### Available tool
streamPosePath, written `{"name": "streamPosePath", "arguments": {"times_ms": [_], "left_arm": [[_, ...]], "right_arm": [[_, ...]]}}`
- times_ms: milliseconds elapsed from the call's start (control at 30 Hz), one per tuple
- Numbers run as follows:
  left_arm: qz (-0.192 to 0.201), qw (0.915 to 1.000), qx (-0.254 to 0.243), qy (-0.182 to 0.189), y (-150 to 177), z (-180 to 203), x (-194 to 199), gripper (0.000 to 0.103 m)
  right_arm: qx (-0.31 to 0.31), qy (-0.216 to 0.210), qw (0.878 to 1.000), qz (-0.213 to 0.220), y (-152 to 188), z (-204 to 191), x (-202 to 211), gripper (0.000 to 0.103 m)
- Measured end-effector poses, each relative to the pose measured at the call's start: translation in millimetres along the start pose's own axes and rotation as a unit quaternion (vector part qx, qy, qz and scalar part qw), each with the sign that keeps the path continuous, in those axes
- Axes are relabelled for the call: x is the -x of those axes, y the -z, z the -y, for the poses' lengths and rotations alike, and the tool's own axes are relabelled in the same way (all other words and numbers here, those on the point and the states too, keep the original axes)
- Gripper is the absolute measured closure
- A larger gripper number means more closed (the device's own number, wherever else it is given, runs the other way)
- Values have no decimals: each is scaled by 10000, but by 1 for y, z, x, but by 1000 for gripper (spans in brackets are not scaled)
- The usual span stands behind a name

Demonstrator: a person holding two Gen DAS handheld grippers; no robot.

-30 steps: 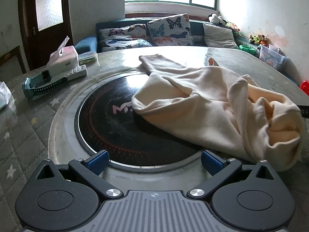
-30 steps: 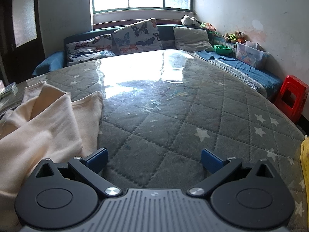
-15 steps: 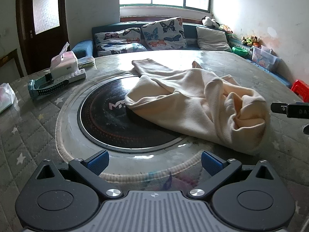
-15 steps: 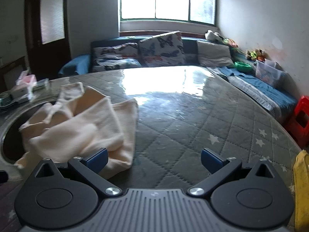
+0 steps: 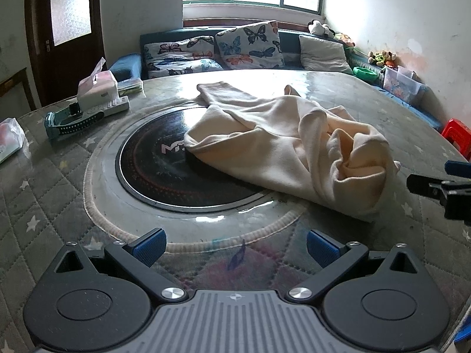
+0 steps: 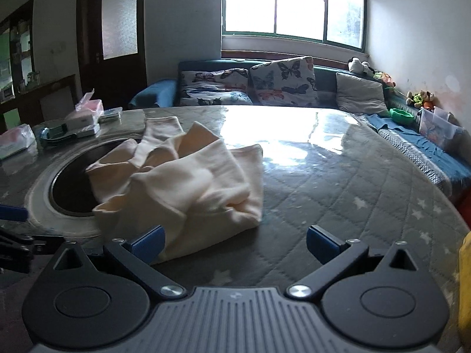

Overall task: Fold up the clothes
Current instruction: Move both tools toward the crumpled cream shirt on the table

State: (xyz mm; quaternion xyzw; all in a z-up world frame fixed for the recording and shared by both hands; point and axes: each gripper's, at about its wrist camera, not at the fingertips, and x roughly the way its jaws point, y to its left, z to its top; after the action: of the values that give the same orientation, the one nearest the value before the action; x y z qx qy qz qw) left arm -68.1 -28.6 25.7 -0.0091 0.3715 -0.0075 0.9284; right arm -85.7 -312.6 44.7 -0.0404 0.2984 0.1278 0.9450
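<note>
A crumpled cream garment point(image 5: 282, 141) lies on the round quilted table, partly over the black glass disc point(image 5: 156, 164) set in its middle. In the right wrist view the same cream garment point(image 6: 182, 182) sits bunched just ahead and left of my right gripper point(image 6: 235, 242). My left gripper point(image 5: 235, 248) hovers open near the table's front edge, well short of the cloth, with nothing between its fingers. The right gripper is open too and holds nothing; its left finger is close to the cloth's near edge. The right gripper also shows at the left wrist view's right edge.
A tissue box point(image 5: 97, 86), a white power strip point(image 5: 117, 106) and a teal watch strap point(image 5: 70, 122) lie at the table's back left, with a plastic bag point(image 5: 10, 138) further left. A sofa with butterfly cushions point(image 5: 247, 45) stands behind. A red stool point(image 5: 457, 132) is at the right.
Both grippers have drawn back from the garment toward the table's near edge, so more table and cloth show. The garment lies where it was, let go.
</note>
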Motion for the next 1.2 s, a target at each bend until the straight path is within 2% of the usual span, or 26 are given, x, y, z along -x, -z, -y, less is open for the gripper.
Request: {"name": "streamPosePath", "arguments": {"times_ms": [367, 1200], "left_arm": [[-124, 9998, 138, -29, 4, -1, 1, 0], [-120, 9999, 55, -12, 4, 22, 6, 0]], "right_arm": [[142, -183, 9997, 10, 5, -20, 11, 0], [-25, -64, 9999, -106, 13, -27, 9, 0]]}}
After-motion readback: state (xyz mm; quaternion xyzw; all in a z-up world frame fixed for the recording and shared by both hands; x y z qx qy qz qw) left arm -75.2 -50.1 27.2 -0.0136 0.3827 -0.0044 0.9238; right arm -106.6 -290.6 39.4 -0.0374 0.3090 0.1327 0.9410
